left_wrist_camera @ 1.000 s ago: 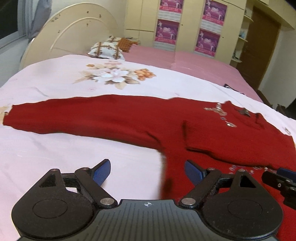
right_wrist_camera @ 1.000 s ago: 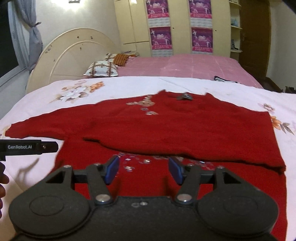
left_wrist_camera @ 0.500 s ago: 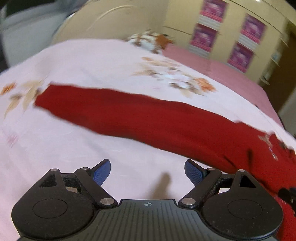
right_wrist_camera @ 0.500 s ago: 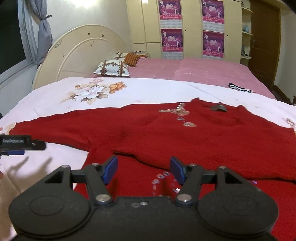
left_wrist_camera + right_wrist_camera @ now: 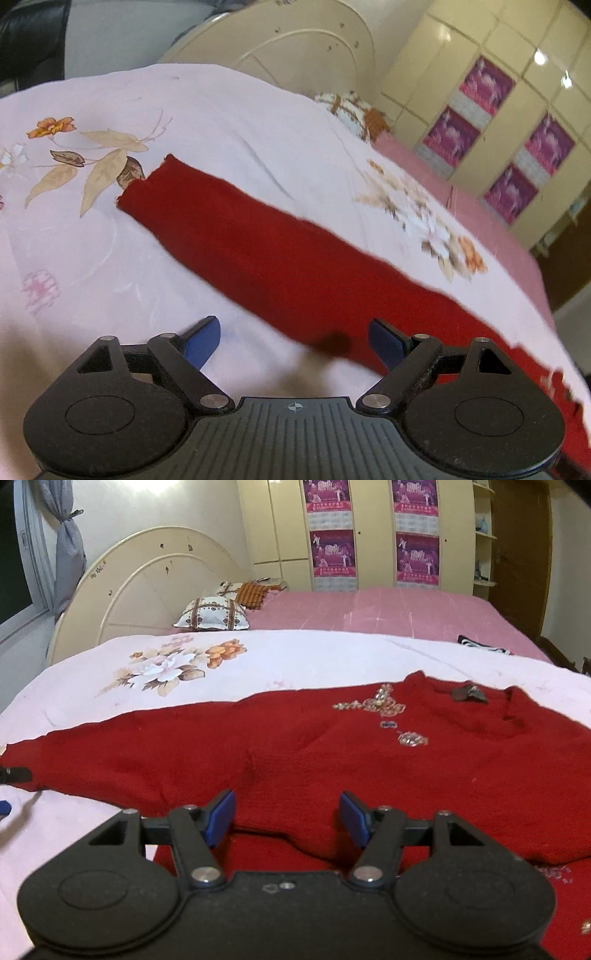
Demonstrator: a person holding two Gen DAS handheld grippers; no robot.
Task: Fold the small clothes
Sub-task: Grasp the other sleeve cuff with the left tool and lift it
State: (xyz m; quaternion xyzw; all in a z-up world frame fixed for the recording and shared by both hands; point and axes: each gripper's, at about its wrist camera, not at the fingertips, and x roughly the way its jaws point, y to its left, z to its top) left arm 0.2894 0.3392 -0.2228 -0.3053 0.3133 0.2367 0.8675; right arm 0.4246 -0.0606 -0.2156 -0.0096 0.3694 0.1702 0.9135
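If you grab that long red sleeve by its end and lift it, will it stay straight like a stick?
Probably not. The red sleeve is soft knit lying limp on the bedsheet, so it would likely droop. It joins the sweater body, which may drag along. Its fuzzy surface looks unlikely to slip.

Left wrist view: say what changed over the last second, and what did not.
The left gripper swung off the sweater's body out along the sleeve toward its cuff, rolling as it went. The right gripper edged forward over the folded hem. Neither took hold of anything; both jaws stayed open and the sweater lay unmoved.
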